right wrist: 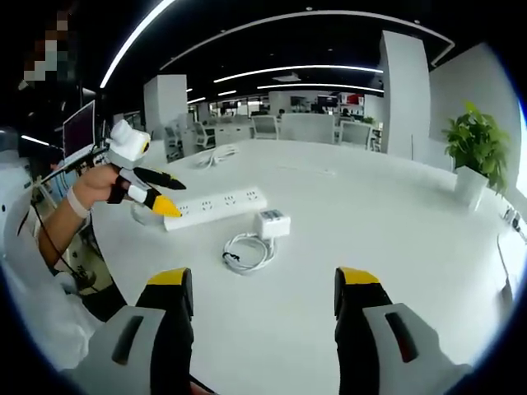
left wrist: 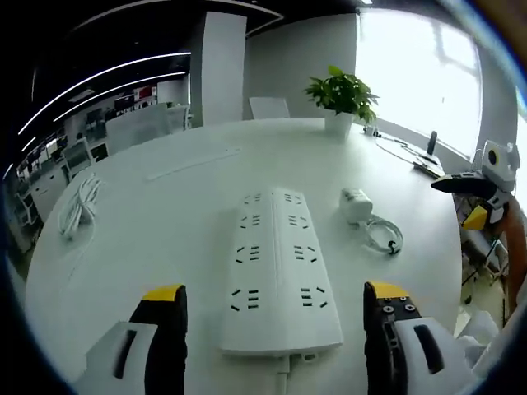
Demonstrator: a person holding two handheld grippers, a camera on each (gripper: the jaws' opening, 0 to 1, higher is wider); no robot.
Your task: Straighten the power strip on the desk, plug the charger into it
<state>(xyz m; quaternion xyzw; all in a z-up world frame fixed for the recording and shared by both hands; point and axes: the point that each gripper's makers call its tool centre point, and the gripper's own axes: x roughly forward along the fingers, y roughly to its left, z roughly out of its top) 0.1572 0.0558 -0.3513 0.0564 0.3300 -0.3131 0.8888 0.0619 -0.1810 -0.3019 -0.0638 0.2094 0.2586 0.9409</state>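
A long white power strip (left wrist: 278,271) lies on the white desk (left wrist: 165,222), running straight away from my left gripper (left wrist: 276,306), whose yellow-tipped jaws stand open on either side of its near end, above it. The white charger (left wrist: 356,204) with its coiled cable (left wrist: 384,235) sits just right of the strip. In the right gripper view the power strip (right wrist: 216,207) lies far left, the charger (right wrist: 272,223) and cable (right wrist: 247,251) ahead of my open right gripper (right wrist: 262,296). The left gripper (right wrist: 146,191), held by a hand (right wrist: 97,185), hovers over the strip's end. The right gripper (left wrist: 482,185) shows at the far right.
A potted plant (left wrist: 342,97) stands at the desk's far side, with another white coiled cable (left wrist: 78,204) at the left. A dark object (left wrist: 430,148) and papers lie near the window edge. Office desks and chairs (right wrist: 284,125) fill the background.
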